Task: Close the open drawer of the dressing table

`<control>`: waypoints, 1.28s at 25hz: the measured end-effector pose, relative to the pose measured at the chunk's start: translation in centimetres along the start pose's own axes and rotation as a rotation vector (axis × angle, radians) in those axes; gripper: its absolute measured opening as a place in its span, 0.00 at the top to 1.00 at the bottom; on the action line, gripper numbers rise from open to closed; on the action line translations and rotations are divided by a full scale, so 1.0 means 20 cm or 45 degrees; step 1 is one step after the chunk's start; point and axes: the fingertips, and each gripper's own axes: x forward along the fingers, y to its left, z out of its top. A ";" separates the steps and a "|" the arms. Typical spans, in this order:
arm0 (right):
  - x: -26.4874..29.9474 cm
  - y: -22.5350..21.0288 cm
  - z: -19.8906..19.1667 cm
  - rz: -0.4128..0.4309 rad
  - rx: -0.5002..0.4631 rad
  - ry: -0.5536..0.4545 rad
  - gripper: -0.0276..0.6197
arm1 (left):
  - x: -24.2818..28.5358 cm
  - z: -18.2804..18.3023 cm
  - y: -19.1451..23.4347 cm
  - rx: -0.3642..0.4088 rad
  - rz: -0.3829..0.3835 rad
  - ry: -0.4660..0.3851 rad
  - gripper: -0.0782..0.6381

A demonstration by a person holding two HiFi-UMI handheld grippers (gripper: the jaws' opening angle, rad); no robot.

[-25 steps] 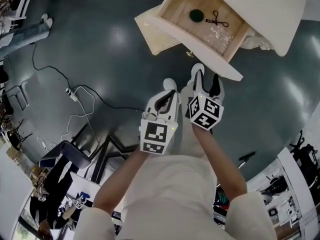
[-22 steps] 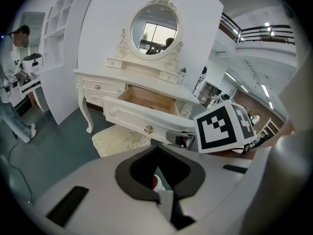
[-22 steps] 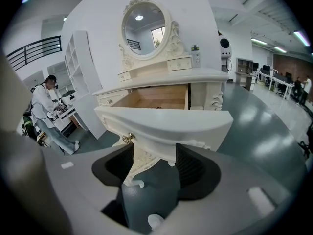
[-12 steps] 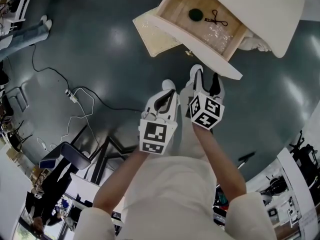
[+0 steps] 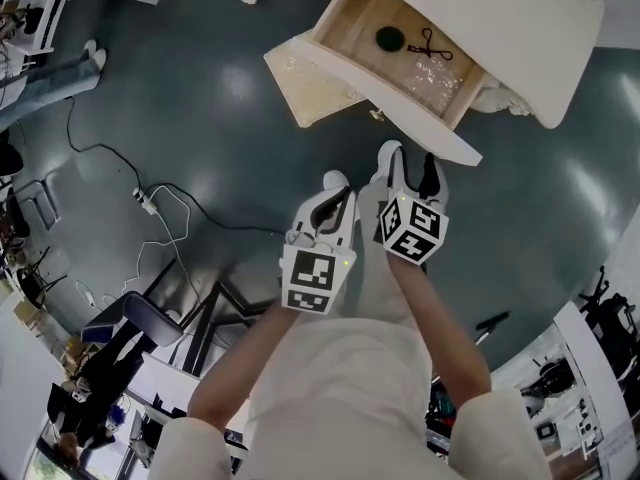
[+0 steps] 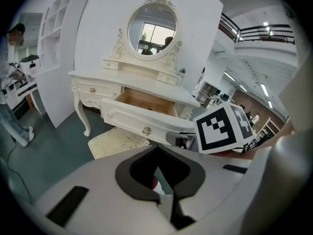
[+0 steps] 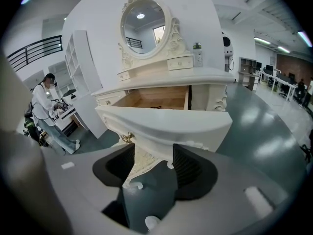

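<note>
My right tool [image 5: 413, 176] is open and empty; my left tool [image 5: 335, 203] is closed on nothing. I should push the drawer [image 5: 395, 98] front straight in.

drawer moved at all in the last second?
No. The drawer juts out as far as before from under the dressing table top; its front is no nearer the top's edge.
</note>
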 end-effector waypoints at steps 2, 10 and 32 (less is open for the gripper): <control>0.01 -0.01 0.01 -0.001 -0.001 0.003 0.59 | 0.01 0.02 0.00 -0.001 0.001 -0.002 0.88; 0.06 -0.04 0.07 0.007 0.009 0.027 0.59 | 0.07 0.11 -0.02 -0.001 -0.007 -0.010 0.88; 0.22 -0.14 0.27 0.030 -0.017 0.026 0.60 | 0.29 0.30 -0.06 -0.004 -0.023 0.012 0.88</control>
